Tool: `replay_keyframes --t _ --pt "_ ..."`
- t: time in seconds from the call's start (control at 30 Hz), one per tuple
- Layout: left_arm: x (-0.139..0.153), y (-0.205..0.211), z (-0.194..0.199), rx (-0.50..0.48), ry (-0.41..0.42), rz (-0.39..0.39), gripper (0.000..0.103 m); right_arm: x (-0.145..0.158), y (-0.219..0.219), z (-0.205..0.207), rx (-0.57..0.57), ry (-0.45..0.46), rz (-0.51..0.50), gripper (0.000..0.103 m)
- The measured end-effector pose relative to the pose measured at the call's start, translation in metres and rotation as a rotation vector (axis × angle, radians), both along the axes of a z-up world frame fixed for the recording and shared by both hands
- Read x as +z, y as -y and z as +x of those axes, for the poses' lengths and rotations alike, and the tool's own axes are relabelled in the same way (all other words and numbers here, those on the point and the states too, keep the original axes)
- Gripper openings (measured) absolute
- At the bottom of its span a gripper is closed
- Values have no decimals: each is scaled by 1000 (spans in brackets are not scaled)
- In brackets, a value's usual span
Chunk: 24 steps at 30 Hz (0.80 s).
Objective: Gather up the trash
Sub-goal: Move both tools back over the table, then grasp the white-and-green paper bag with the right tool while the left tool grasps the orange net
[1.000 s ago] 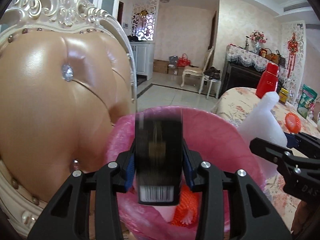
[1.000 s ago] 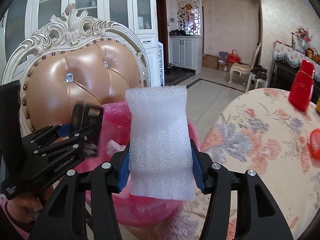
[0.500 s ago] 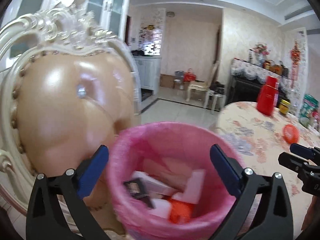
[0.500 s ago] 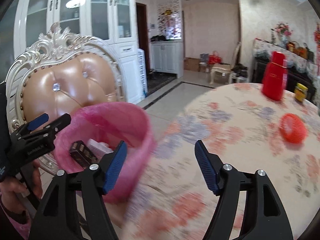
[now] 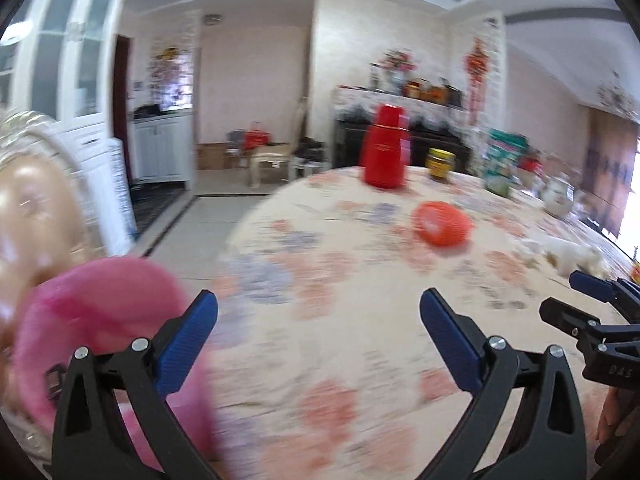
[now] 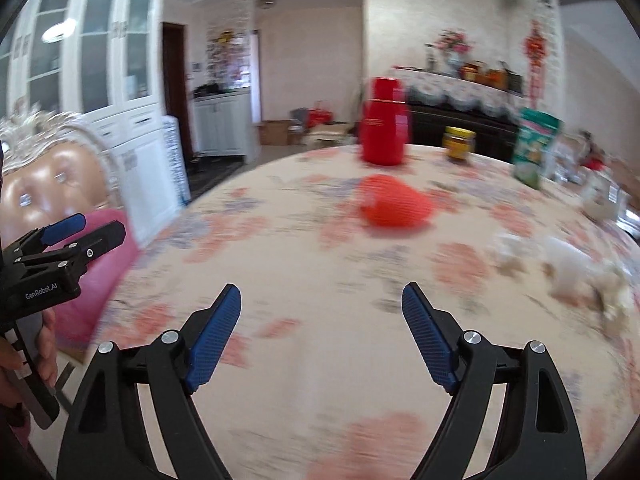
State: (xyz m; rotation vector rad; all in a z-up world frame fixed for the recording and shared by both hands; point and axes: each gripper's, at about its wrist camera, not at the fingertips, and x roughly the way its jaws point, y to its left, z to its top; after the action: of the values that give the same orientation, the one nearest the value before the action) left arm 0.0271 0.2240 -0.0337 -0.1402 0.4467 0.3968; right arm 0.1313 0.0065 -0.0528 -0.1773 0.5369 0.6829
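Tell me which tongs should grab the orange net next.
Right. The right tongs are open and point almost straight at the orange net. The left tongs, also open, sit nearer the pink bin.

**Trash on the counter, bin at its edge**

An orange-red mesh piece (image 6: 394, 206) lies on the floral counter (image 6: 320, 280), near the red flask. Further right, crumpled white scraps (image 6: 576, 272) sit in a loose cluster, blurred. The pink-lined trash bin (image 5: 100, 320) stands beside the counter's left edge, mouth open upward; a dark item shows just inside its rim, otherwise its contents are unclear.
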Motion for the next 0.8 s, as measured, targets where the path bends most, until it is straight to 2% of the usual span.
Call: replay_keyframes --t 0.2,0.37,0.6,0.8 --pt "-6 51 90 -134 -34 -26 98 -8 83 50 -182 -8 -21 78" --pt "-15 71 157 -185 -71 -33 98 -18 153 101 -349 -25 -36 78" --pt "-34 74 231 -173 -114 -27 98 -40 237 171 -568 -100 -41 78" --pt "-52 60 277 -154 -173 -69 98 -59 265 216 -645 -186 -46 78"
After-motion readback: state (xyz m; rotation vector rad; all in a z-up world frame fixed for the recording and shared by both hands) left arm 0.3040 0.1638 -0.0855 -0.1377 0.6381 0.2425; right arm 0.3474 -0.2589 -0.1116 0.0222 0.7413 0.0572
